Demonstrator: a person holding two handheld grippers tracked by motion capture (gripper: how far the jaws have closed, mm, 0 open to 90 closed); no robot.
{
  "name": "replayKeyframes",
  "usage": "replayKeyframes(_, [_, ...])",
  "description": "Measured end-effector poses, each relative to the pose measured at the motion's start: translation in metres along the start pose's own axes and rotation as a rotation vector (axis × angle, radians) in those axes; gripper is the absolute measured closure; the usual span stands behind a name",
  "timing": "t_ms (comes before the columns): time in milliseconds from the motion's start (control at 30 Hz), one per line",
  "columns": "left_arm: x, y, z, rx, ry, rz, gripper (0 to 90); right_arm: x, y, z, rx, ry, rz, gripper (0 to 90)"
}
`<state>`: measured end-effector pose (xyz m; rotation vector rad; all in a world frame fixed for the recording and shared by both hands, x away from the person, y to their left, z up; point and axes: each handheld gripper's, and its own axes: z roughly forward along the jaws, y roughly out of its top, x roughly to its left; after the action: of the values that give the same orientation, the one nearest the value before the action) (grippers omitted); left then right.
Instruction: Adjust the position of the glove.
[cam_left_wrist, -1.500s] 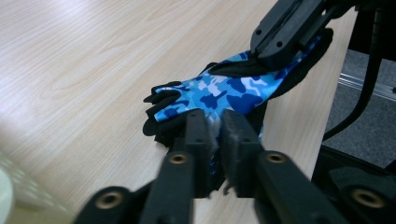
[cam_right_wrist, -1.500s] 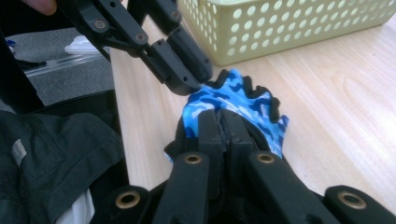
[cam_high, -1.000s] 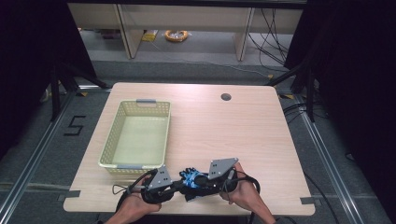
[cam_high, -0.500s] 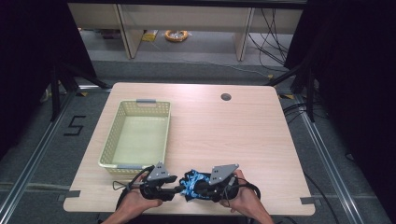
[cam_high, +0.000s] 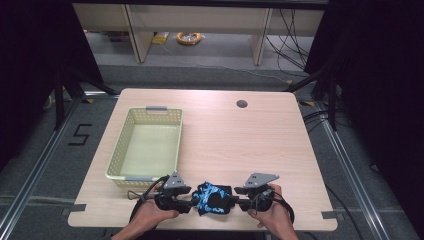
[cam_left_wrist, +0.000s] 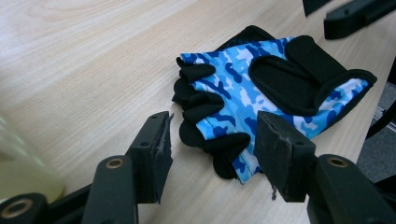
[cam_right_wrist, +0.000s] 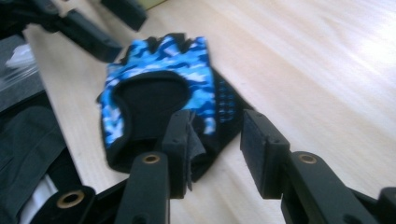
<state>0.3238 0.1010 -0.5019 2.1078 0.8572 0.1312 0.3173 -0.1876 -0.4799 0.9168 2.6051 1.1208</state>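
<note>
Both hand-held grippers, left (cam_high: 194, 204) and right (cam_high: 236, 202), are releasing the blue glove (cam_high: 214, 198) onto the table (cam_high: 240, 145), jaws opening; a regrasp probably follows.

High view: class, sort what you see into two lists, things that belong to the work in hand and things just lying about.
In the job:
- blue camouflage fingerless glove with black padding
- left gripper, jaws just opened, glove fingers between them unpressed
- right gripper, jaws just opened

Lying about:
- pale yellow plastic mesh basket
- round yellow thing on the floor
</note>
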Motion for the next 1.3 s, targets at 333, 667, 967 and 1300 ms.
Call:
replayKeyframes(333, [0.001,0.001,0.011,0.043,-0.02,0.039,50.9,-0.002,-0.007,0.018,0.082,0.013,0.031,66.1])
replayKeyframes(667, [-0.001,-0.002,0.013,0.047,-0.022,0.108,72.3,-0.005,-0.007,0.022,0.091,0.049,0.009,85.0])
replayKeyframes(967, [-0.01,0.0,0.005,0.026,-0.01,0.142,85.0,-0.001,-0.002,0.016,0.088,0.028,-0.024,90.0])
replayKeyframes(1300, [-0.025,0.007,-0.015,-0.075,-0.02,0.119,85.1,-0.006,0.011,0.0,0.018,0.009,-0.025,90.0])
